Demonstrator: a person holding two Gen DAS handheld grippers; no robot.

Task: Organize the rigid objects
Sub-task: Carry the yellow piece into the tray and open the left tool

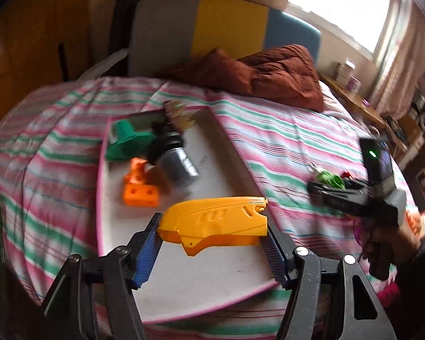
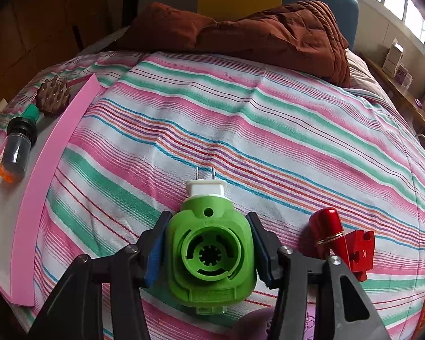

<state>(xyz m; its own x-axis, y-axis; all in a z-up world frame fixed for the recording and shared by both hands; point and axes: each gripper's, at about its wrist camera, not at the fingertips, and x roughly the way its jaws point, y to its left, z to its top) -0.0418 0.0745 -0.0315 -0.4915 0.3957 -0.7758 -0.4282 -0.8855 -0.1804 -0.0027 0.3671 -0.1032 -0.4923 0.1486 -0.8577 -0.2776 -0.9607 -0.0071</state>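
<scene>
Left gripper point(image 1: 212, 233): jaws clamped on a yellow-orange moulded plastic shell with raised ribs point(image 1: 216, 221), one blue ribbed pad at each end. The shell hangs over the near half of the white tray with a pink rim point(image 1: 104, 221), not resting on it as far as can be judged.

Handling, judged: hollow hard plastic, light and stiff, glossy, so it could pivot between the pads. The grip spans the long axis; the tapered end gives a poorer seat than the flat end. A grip across the flat mid-body would likely be steadier.

Already in the tray, towards its far end:
- green plastic funnel-shaped piece point(image 1: 127, 141)
- grey cylinder with a black cap point(image 1: 172, 158), on its side; could roll
- orange perforated plastic block point(image 1: 140, 189)
- brown spiky brush-like item point(image 1: 178, 113) at the far edge

Right gripper point(image 2: 209, 250): jaws closed on the flanks of a green plastic plug-in unit with a round socket face and white pronged end point(image 2: 209, 249). Whether it is lifted or resting on the striped bedsheet point(image 2: 240, 127) cannot be told. Rigid, rounded sides, fairly light; prongs point away from the pads, best kept clear of the cloth.

Just beside it towards the right edge of the bed, on the sheet: a red metallic clip-like piece with a wire ring point(image 2: 342, 238). Probably denser and slick.

Soft bedding underneath: set-downs will tilt.
</scene>
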